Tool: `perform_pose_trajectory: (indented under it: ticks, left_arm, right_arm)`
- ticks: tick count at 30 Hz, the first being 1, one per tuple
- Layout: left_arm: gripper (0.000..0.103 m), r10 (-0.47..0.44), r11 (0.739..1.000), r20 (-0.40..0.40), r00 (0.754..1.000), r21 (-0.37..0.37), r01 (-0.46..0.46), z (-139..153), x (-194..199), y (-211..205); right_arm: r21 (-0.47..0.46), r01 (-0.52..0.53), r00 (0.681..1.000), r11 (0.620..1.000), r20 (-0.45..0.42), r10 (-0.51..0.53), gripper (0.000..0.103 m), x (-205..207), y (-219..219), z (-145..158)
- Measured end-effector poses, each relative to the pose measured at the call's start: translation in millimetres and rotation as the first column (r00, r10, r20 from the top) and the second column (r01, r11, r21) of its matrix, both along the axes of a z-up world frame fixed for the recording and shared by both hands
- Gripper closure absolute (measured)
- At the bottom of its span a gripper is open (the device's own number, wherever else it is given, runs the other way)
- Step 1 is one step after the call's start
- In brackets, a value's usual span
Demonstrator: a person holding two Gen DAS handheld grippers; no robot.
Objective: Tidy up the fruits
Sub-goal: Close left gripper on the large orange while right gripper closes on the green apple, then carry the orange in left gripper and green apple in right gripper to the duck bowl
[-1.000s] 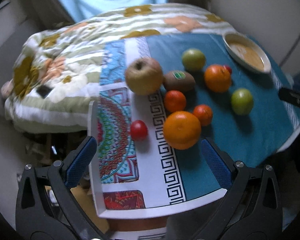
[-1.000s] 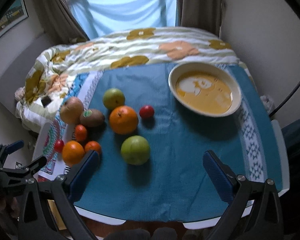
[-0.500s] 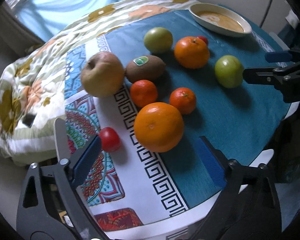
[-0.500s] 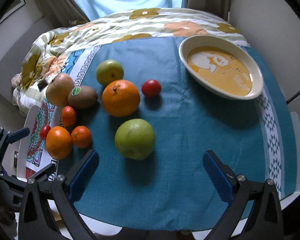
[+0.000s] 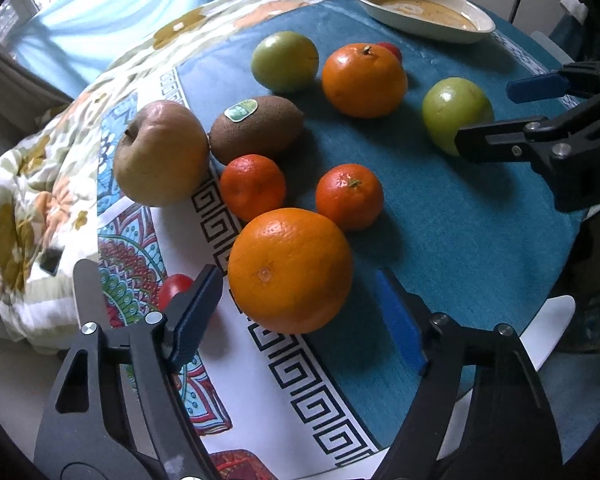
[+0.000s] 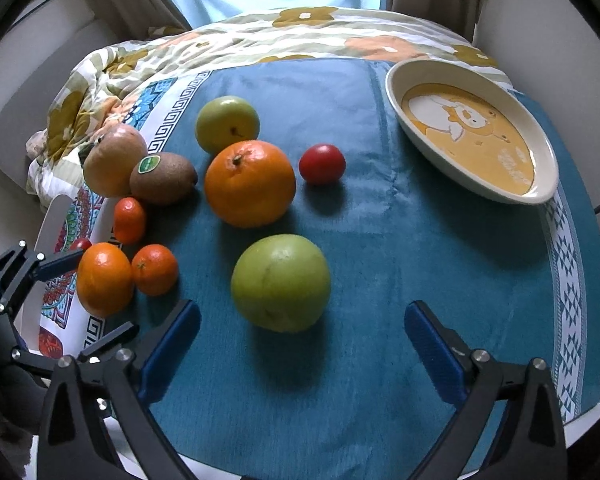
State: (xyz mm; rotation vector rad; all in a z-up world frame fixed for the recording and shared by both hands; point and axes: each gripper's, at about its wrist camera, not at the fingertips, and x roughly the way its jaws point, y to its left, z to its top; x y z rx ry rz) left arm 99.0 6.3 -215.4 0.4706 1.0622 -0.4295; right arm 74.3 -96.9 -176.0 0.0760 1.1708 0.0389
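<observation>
The large orange (image 5: 290, 270), round with a pebbled skin and a small navel dimple facing the camera, sits at the near edge of the fruit cluster, on the white key-patterned border of the tablecloth (image 5: 480, 216). The left gripper (image 5: 300, 312) stands with its jaws spread wide to either side of it, not touching. Just behind the orange lie two small mandarins (image 5: 253, 187) (image 5: 349, 197), then a brown kiwi (image 5: 256, 128) with a green sticker, touching a russet apple (image 5: 161, 154) to its left. A small red tomato (image 5: 173, 285) peeks out behind the left finger. Farther back rest a green fruit (image 5: 285, 61) and a second orange (image 5: 364, 79) with a stem nub. In the right wrist view, a bigger pale-green apple (image 6: 281, 282) lies on the teal cloth between the wide-open jaws of the right gripper (image 6: 300, 344), untouched. Beyond it sit another red tomato (image 6: 322, 163) and a cream oval dish (image 6: 428, 144) with an orange cartoon print inside.
</observation>
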Motion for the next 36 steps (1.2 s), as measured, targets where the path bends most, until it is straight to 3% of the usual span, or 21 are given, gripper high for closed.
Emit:
perform_pose_trajectory:
  ticks: [9,11,19,21,24,36]
  left_arm:
    - [0.034,0.0,1.0,-0.024,1.0,-0.031,-0.001,-5,0,7]
    - [0.04,0.007,0.999,-0.021,1.0,-0.034,-0.007,-4,1,10]
    - [0.041,-0.003,1.0,-0.023,1.0,-0.028,0.003,-3,2,11]
    - [0.041,0.002,0.999,-0.026,1.0,-0.033,-0.003,-3,2,12]
    - [0.042,0.001,0.999,-0.028,1.0,-0.034,-0.002,-3,1,11]
    - [0.042,0.009,0.999,-0.014,1.0,-0.041,-0.01,7,-7,12]
  right_arm:
    - [0.013,-0.015,1.0,1.0,-0.012,0.015,0.018,6,3,-10]
    - [0.012,-0.02,1.0,1.0,-0.013,0.02,0.02,8,4,-12]
    - [0.004,-0.031,0.999,1.0,-0.021,0.031,0.028,13,9,-18]
    - [0.0,-0.037,0.999,0.999,-0.024,0.037,0.042,14,9,-19]
    - [0.016,-0.049,0.999,0.999,-0.022,0.05,0.054,14,10,-19]
    - [0.008,-0.06,0.998,0.998,0.032,0.06,0.054,7,13,0]
